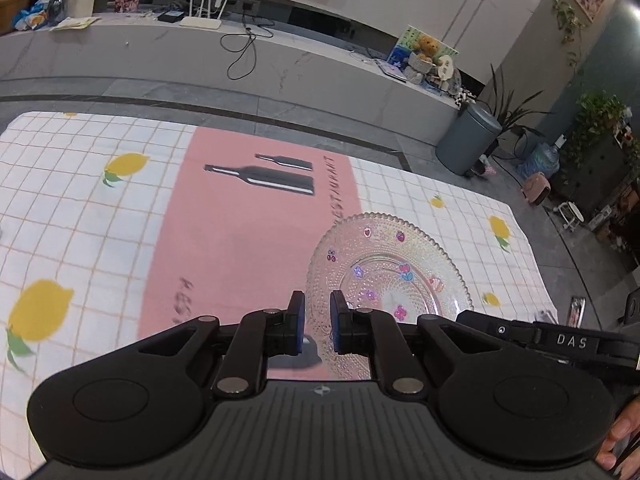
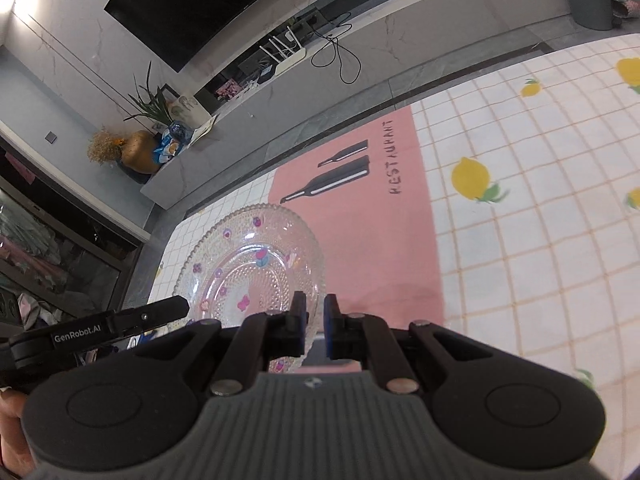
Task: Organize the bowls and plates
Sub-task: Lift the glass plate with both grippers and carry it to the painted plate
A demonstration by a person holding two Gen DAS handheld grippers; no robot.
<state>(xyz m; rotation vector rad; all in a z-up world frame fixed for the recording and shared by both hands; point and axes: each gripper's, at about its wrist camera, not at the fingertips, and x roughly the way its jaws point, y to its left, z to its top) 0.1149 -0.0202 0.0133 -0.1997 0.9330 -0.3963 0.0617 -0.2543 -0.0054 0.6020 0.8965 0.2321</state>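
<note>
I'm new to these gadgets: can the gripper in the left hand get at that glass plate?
Probably yes. The left gripper looks closed on the rim of the plate, with the right gripper at the opposite rim. Nothing else on the cloth blocks it.

Two wrist views angled down, sharing the glass plate (image 1: 386, 276).

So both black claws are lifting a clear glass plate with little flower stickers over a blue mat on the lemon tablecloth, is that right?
Not quite: the mat is pink, not blue, as the left wrist view shows. The rest stands: the left gripper and right gripper hold the stickered glass plate above the lemon tablecloth.
</note>
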